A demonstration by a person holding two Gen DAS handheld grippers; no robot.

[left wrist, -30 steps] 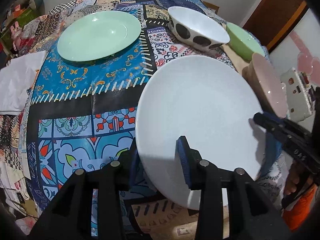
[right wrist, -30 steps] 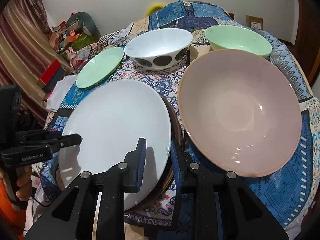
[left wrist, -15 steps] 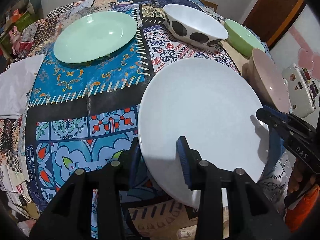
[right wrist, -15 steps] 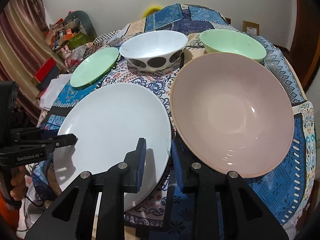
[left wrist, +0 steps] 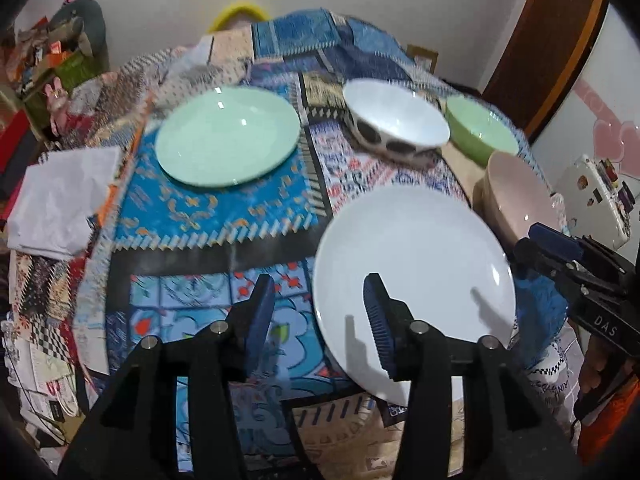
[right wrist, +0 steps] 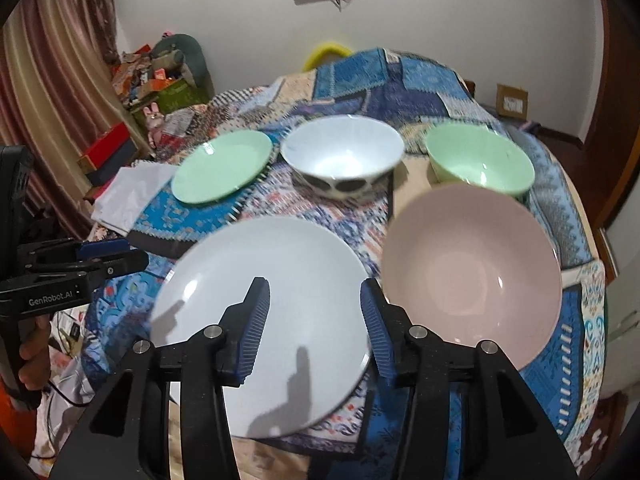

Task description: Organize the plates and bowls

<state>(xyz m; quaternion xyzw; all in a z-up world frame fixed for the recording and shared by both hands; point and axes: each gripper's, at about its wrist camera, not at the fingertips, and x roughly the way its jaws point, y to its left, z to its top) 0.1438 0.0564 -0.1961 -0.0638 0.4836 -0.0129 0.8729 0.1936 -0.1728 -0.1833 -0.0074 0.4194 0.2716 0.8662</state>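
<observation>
The white plate [left wrist: 416,268] lies flat on the bench [left wrist: 224,216], near its front edge, just beside the pink bowl [right wrist: 472,276]. A second ago both tongs gripped its rim, the left on its left edge and the right on its right; now both have let go and pulled back. The left tongs [left wrist: 318,312] stand wide open and empty, one finger over the cloth and the other over the plate's near rim. The right tongs [right wrist: 312,316] are likewise spread and hold nothing, hanging above the plate. So the plate appears to be set down, and the next piece is likely the green plate [left wrist: 228,136], well apart at the far left.

The right view shows the insides of the pink bowl, the spotted bowl [right wrist: 342,156] and the green bowl [right wrist: 480,160], all empty, and the gap between plate and pink bowl. The left view shows the pink bowl only from its side, but shows folded paper [left wrist: 60,200] left of the green plate. Both views are blurred, so whether the tongs clear the plate entirely is hard to tell.
</observation>
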